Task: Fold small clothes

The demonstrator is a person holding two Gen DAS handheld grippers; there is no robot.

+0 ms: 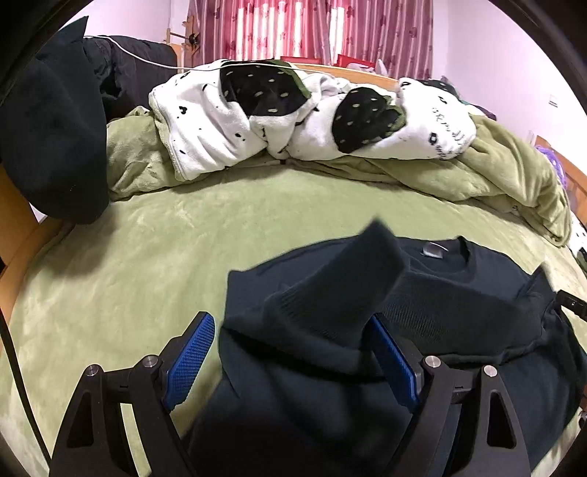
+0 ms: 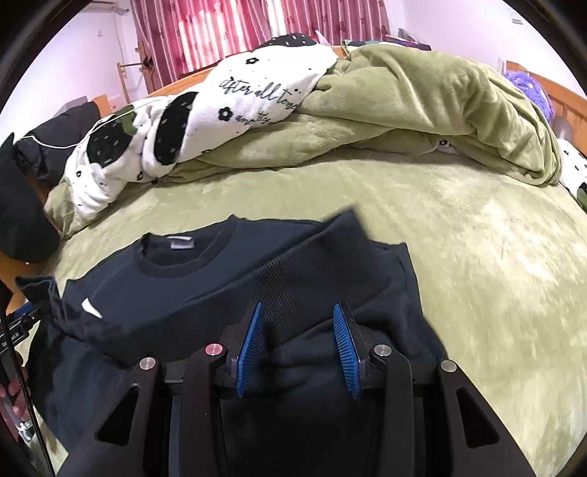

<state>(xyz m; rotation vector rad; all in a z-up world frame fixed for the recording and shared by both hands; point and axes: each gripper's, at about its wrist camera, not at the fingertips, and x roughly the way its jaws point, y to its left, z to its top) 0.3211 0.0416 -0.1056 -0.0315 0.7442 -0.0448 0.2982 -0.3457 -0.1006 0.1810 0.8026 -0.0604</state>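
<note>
A dark navy sweatshirt (image 1: pixel 458 293) lies on the green bed cover, collar and grey label toward the far side; it also shows in the right wrist view (image 2: pixel 154 293). My left gripper (image 1: pixel 290 330) is open, its blue pads (image 1: pixel 192 352) standing wide on either side of a sleeve with a ribbed cuff (image 1: pixel 352 271) folded over the body. My right gripper (image 2: pixel 299 323) is open with the other sleeve (image 2: pixel 312 264) between its blue pads (image 2: pixel 345 348), the cuff pointing away. Neither pair of pads presses the cloth.
A bunched white blanket with black strawberries (image 1: pixel 293 117) and a crumpled green blanket (image 2: pixel 422 102) lie at the far side of the bed. A dark garment (image 1: pixel 47 128) hangs at the left over the wooden bed frame. Red curtains (image 2: pixel 256 25) hang behind.
</note>
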